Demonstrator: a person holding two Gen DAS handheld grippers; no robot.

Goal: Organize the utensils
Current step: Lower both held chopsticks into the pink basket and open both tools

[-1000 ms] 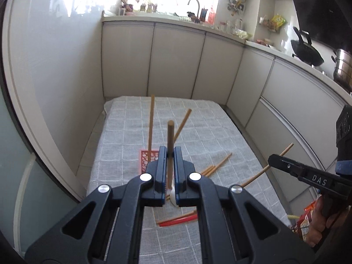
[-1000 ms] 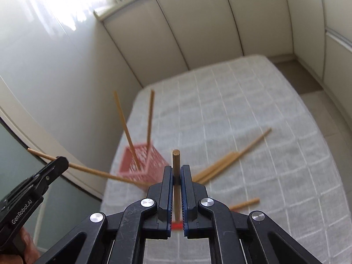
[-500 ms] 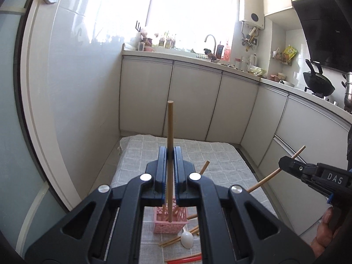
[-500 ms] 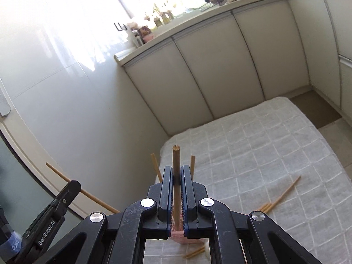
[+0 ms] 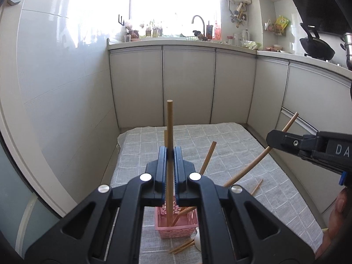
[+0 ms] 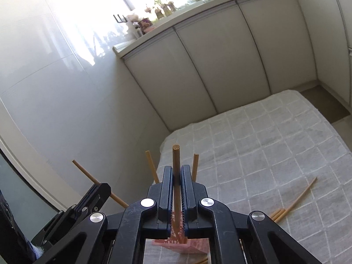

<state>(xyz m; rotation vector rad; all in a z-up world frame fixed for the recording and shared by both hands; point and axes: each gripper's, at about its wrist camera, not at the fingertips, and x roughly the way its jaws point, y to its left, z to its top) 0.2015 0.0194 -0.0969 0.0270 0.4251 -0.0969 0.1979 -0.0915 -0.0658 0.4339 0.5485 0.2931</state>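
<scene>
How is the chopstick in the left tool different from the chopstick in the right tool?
The left tool holds its chopstick upright, its lower end over the pink basket. The right tool holds its chopstick slanted, with its lower end not yet at the basket. Both are plain wooden sticks, clamped mid-length.
</scene>
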